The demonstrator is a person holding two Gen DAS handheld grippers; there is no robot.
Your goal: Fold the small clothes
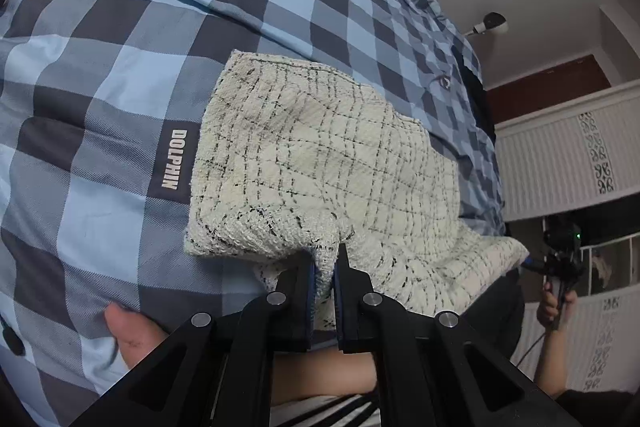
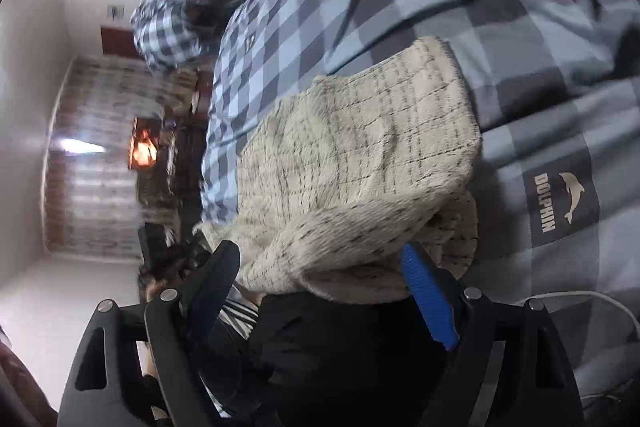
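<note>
- One cream tweed garment [image 1: 320, 163] lies on the checked bedspread [image 1: 120, 67], part folded.
- Left gripper [image 1: 325, 259] is clamped on its near hem, cloth at 12 o'clock.
- Right gripper [image 2: 320, 259]: jaws wide apart, garment edge between them at 12 o'clock, unpinched.

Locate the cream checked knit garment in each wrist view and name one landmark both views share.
Left wrist view: the cream checked knit garment fills the centre, its near edge pinched in the shut left tool.
Right wrist view: it lies centre, above the open right tool, its near edge between the fingers, which do not press it.
Shared landmark: the DOLPHIN label on the checked bedcover.
</note>
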